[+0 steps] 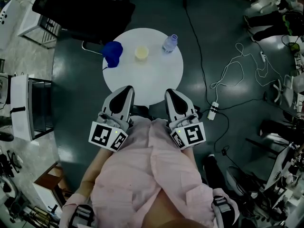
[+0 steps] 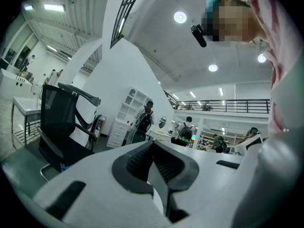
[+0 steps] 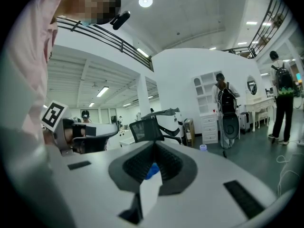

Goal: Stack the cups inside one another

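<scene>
Stacking unstarted: left gripper (image 1: 125,90) and right gripper (image 1: 172,93) are held shut, empty; the far blue cup (image 1: 113,52) likely must be reached.

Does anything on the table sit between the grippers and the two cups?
Nothing visible does. Only bare white table lies between the left gripper, the right gripper and the blue cup and pale cup. The bottle stands to the pale cup's right.

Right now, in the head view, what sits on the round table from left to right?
blue cup → pale cup → bottle
</scene>
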### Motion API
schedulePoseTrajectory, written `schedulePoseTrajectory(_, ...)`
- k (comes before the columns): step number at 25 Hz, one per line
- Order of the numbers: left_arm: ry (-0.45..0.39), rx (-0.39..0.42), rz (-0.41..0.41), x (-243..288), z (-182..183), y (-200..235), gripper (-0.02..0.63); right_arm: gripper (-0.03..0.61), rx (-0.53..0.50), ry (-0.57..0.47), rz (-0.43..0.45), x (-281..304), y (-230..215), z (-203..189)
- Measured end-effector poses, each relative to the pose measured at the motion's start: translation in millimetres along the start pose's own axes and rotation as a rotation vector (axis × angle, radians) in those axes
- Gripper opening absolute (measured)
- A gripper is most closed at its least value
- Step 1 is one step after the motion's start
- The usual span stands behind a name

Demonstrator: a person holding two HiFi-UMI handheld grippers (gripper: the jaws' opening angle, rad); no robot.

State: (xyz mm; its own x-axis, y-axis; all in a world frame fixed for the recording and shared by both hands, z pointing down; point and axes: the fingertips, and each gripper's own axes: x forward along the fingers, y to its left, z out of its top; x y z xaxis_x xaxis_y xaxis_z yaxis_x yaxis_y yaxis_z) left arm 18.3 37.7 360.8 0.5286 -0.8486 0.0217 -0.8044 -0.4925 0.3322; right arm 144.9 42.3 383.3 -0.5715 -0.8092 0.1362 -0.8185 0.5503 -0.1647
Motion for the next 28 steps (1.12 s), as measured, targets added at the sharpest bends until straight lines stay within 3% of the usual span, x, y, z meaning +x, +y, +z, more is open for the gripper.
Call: schedulePoseTrajectory(28, 0.01, -0.016, 0.014, 4.5, -2.5, 9.4, 0.018, 0.031, -0.012, 0.045, 0.015, 13.8, -1.2, -4.9)
